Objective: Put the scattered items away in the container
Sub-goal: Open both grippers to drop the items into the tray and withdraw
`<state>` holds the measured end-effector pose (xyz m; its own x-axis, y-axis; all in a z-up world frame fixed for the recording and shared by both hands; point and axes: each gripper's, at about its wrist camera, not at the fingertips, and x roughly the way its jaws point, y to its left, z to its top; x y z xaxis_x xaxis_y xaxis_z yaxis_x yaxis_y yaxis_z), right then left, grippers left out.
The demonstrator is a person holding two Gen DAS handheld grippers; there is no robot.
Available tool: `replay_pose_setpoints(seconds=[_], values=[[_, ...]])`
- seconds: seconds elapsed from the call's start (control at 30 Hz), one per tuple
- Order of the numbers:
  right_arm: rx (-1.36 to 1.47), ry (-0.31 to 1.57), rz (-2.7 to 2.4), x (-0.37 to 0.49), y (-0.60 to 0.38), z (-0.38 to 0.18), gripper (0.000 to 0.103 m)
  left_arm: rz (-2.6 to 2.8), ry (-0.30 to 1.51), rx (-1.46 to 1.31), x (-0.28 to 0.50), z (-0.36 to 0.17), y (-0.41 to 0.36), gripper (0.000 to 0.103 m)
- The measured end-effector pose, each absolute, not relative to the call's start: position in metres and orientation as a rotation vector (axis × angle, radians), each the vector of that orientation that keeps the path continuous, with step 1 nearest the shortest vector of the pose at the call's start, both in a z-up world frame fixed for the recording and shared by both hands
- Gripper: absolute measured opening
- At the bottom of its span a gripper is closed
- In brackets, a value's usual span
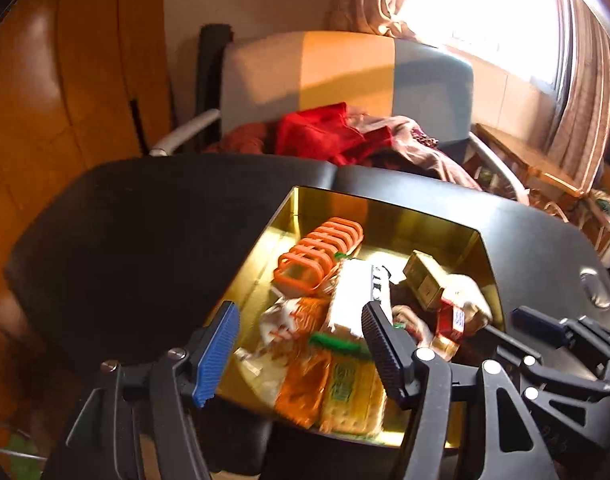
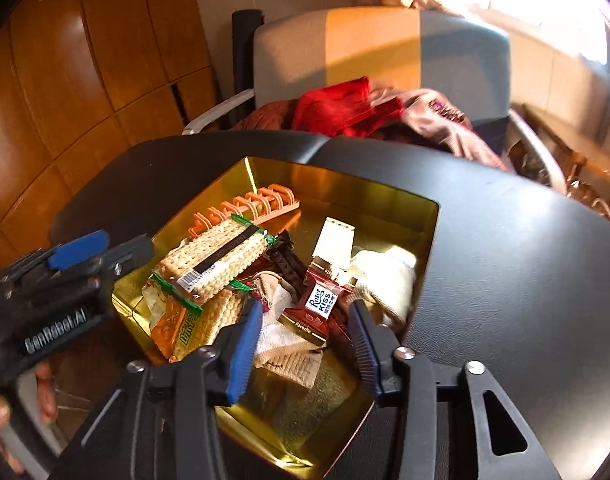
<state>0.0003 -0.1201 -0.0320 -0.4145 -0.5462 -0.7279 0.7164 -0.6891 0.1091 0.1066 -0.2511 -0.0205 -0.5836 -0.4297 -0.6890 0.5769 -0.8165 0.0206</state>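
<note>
**Both hand-held grippers open above the filled gold tin**

Left wrist view: the left hand-held gripper (image 1: 301,344) fills the lower frame with its jaws spread wide and nothing between the pads. Behind them, at centre, the gold tin (image 1: 389,216) sits on the black counter (image 1: 125,240). It holds an orange plastic rack (image 1: 321,254) at its upper left, a cracker packet (image 1: 351,392) and an orange snack wrapper (image 1: 301,384) near the front wall, and a small gold box (image 1: 423,282) toward the right. The right hand-held gripper (image 1: 545,336) comes in at lower right, beside the tin's right wall. Past the counter stands a chair (image 1: 345,68) heaped with red cloth (image 1: 325,132); a bright curtained window (image 1: 485,4) washes out the upper right.

Right wrist view: the right hand-held gripper (image 2: 305,340) hangs over the tin's near corner, jaws partly open and holding nothing. Only here can the label on a red Kiss chocolate packet (image 2: 319,306) be read, just beyond the pads, with a white wrapper (image 2: 287,344) below it and a cream bundle (image 2: 385,280) at right. The cracker packet (image 2: 221,260) lies tilted across the pile. At left the left hand-held gripper (image 2: 101,254) reaches over the tin's rim, a person's fingers (image 2: 45,392) on its handle.
</note>
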Motion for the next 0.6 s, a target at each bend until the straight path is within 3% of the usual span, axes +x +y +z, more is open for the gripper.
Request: replay_pose_setpoints(seconds=[0.13,0.6], values=[[0.977,0.298,-2.169,0.010,-0.117,-0.028,0.059,-2.319,0.254,0.965,0.116,-0.020,-0.240,0.065],[0.932,0.339,-2.163,0.027,-0.120,-0.025,0.069,-2.300,0.328,0.941,0.127,-0.013,-0.245,0.065]])
